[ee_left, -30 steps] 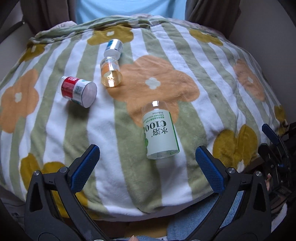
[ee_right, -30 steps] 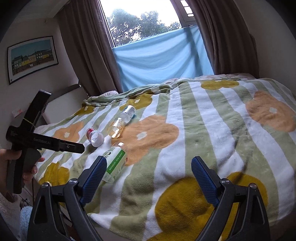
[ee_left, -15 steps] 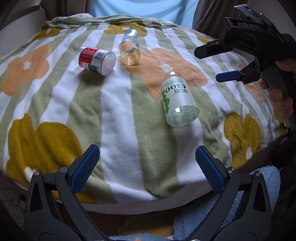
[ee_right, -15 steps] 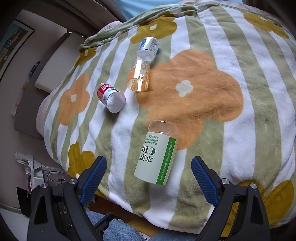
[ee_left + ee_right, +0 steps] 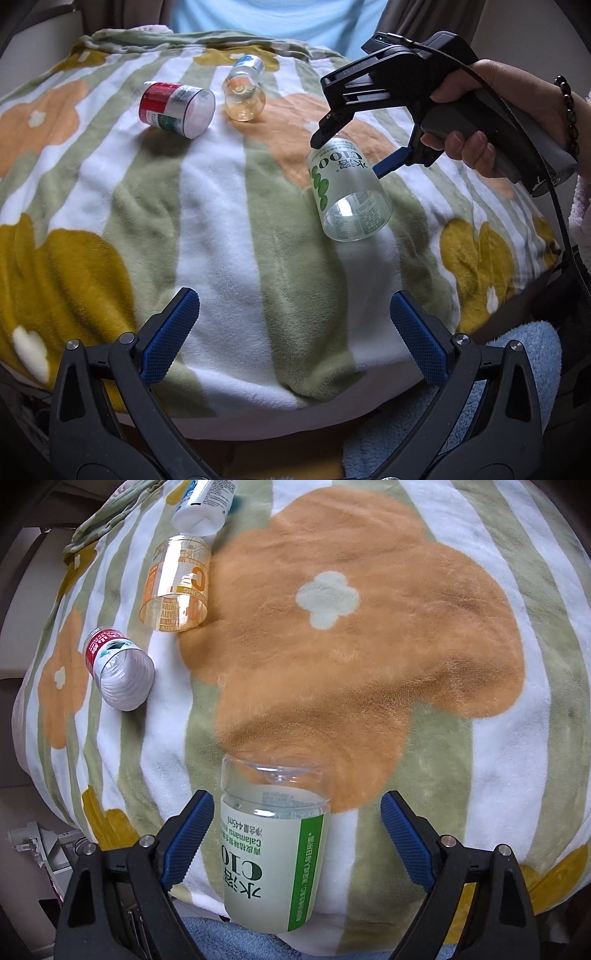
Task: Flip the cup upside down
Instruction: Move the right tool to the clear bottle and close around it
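Between right gripper (image 5: 297, 836) fingers, green-labelled cup (image 5: 273, 853) lying sideways

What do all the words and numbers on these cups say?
"水溶C100": green-label cup, big letters.
"Calamansi" and "净含量445ml": same cup, small print; the other lines are too small to read.
"100" and a big "C": orange cup; its other words are cut off.
Red-label cup and blue-label cup: print too blurred.

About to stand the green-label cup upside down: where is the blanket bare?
Bare: the orange flower right of the green-label cup, and the near stripes before the left gripper. Crowded: far left, the red-label cup, orange cup, white cup.
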{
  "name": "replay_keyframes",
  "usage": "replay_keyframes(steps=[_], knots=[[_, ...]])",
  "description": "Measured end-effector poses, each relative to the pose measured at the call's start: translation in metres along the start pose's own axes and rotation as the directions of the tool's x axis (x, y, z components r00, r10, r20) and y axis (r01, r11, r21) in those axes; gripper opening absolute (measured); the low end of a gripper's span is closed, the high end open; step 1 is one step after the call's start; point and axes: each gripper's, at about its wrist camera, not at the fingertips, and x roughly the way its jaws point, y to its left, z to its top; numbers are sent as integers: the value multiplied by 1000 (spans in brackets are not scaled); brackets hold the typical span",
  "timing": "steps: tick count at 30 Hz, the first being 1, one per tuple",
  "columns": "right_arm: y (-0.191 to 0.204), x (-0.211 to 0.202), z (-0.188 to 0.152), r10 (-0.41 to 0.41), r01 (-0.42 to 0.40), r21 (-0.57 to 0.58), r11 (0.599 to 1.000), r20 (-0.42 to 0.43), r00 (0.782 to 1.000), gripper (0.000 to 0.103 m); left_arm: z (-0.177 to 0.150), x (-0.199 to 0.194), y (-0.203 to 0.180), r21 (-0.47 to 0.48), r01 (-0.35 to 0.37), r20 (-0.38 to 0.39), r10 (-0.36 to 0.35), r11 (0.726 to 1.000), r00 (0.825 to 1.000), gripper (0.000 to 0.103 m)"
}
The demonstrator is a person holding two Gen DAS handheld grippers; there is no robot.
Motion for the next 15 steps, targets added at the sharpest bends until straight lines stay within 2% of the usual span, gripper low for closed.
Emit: replay_keyframes(steps=[8,13,15], knots=[[5,7,7,56,-56,4,998,-17,998,62,0,4,2,-9,11,-10,-11,1000,1000,103],[17,4,4,24,-23,-30,999,9,1000,61,-2,6,1,-6,5,-15,-5,1000,1000,103],[23,-8,3,13,-9,-72,997,66,998,61,-3,7,3,-10,7,-16,-7,1000,1000,103]])
